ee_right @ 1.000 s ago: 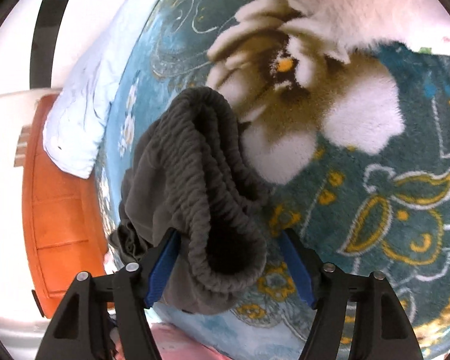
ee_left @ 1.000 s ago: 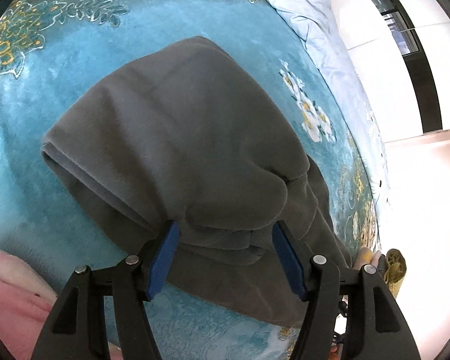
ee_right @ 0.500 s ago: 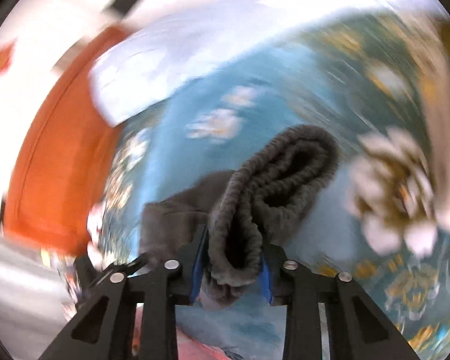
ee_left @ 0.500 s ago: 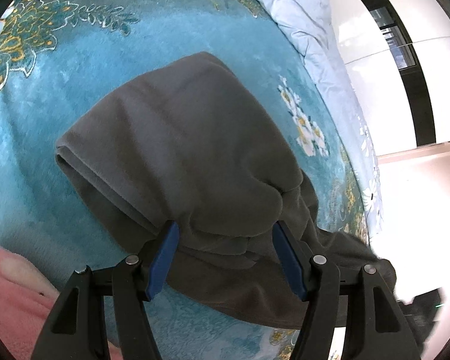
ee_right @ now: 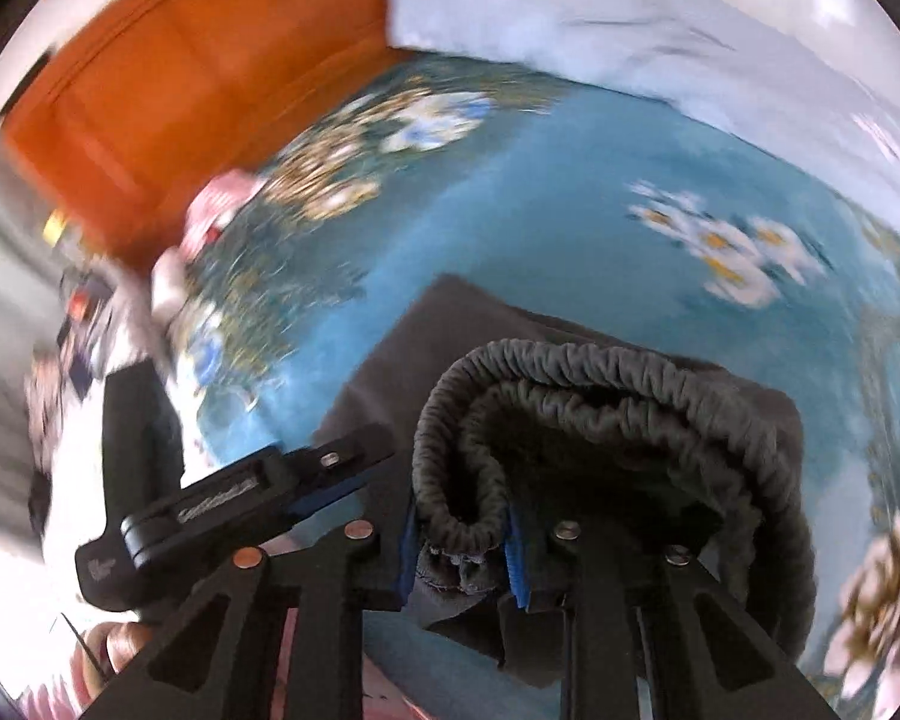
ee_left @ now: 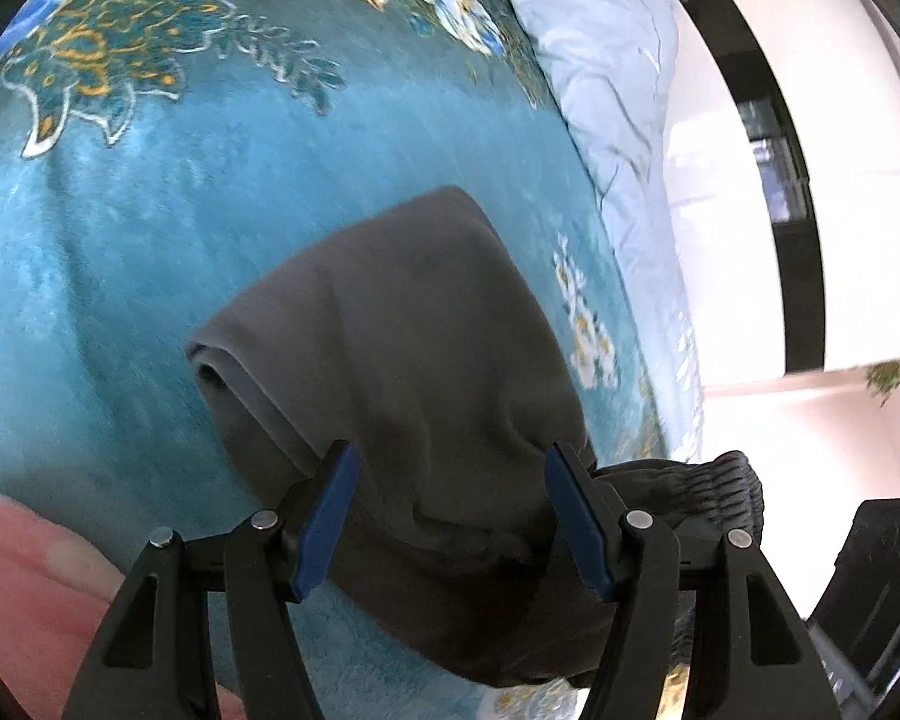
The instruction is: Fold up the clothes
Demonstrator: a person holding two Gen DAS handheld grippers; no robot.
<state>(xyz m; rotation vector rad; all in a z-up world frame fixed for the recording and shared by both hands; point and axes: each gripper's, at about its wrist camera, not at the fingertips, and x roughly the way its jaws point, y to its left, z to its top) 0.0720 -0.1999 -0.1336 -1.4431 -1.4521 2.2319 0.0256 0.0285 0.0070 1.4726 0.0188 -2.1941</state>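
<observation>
A dark grey garment [ee_left: 414, 348] lies folded on the teal flowered blanket [ee_left: 150, 228]. My left gripper [ee_left: 450, 516] is open, its blue pads on either side of the cloth's near part. My right gripper [ee_right: 462, 546] is shut on the garment's ribbed elastic waistband [ee_right: 570, 384] and holds it lifted over the folded part [ee_right: 402, 372]. The waistband also shows in the left wrist view [ee_left: 714, 480], beside the left gripper. In the right wrist view the left gripper's body [ee_right: 240, 504] is at the lower left.
A pale blue pillow [ee_left: 606, 60] lies along the blanket's far edge; it also shows in the right wrist view [ee_right: 630, 12]. An orange headboard [ee_right: 180, 72] stands behind. Pink fabric [ee_left: 24, 570] is at the near left.
The right gripper has closed on the waistband and swung it over toward the left gripper and the folded part. The left gripper stays open and has moved back along the cloth.
</observation>
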